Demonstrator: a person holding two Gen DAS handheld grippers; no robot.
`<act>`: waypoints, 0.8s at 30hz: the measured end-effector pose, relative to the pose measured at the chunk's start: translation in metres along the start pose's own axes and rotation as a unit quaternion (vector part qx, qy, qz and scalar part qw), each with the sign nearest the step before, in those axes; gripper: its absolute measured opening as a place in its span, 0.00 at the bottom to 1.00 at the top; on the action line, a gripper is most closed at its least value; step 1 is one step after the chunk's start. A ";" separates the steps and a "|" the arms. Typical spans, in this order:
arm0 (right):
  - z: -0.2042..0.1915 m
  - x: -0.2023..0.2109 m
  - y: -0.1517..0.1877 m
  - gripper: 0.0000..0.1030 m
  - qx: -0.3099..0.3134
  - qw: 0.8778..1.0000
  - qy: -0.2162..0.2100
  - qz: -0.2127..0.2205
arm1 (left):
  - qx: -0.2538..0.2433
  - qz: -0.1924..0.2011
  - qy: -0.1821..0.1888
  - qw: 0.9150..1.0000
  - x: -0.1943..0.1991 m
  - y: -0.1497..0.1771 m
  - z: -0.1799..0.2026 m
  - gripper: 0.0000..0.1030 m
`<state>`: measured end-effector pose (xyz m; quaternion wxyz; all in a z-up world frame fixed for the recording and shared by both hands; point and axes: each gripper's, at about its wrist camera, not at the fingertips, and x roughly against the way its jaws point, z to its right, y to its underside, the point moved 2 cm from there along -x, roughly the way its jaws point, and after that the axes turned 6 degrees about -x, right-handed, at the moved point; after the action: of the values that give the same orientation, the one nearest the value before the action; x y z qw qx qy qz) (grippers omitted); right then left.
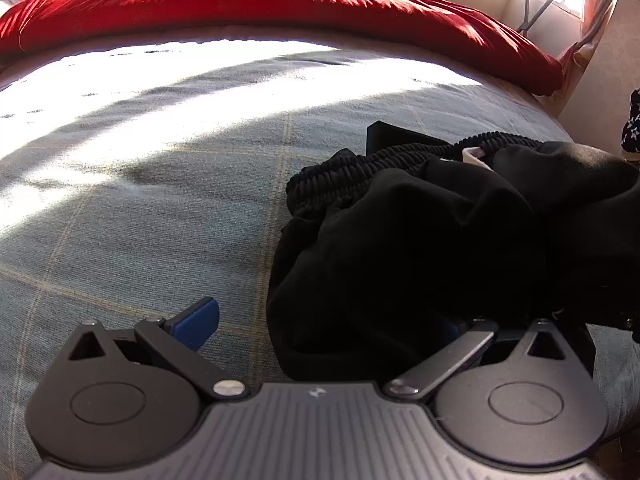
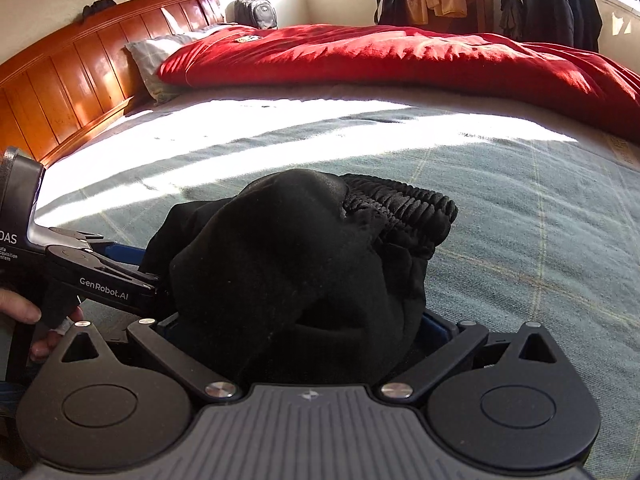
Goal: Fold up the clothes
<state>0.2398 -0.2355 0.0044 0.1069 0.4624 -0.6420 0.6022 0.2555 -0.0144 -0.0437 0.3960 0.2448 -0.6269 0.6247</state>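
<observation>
Black bunched trousers lie on the grey bed, fabric between both wide-spread tools: left tool, right tool. Closing on several crumpled layers could drag the heap instead of spreading it.

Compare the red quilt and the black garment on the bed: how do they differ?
The red quilt lies spread along the far side; the black garment is bunched near both grippers. The quilt is sunlit, the garment shadowed, with a ribbed waistband. Both rest on the blue-grey bedspread.
</observation>
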 end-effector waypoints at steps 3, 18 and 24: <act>0.002 -0.006 0.004 1.00 0.026 0.999 -0.012 -0.022 | 0.007 -0.006 -0.009 1.000 0.002 0.000 0.003 1.00; 0.012 0.059 -0.044 1.00 0.025 0.998 -0.054 0.031 | -0.110 0.054 0.008 0.992 0.063 -0.025 0.020 0.99; -0.013 0.054 -0.052 1.00 0.005 0.999 0.013 0.040 | -0.154 0.055 0.075 0.984 0.039 -0.035 0.003 0.99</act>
<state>0.2419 -0.2409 0.0798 0.0885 0.4291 -0.6556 0.6150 0.2604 -0.0130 0.0085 0.4398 0.0985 -0.6967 0.5581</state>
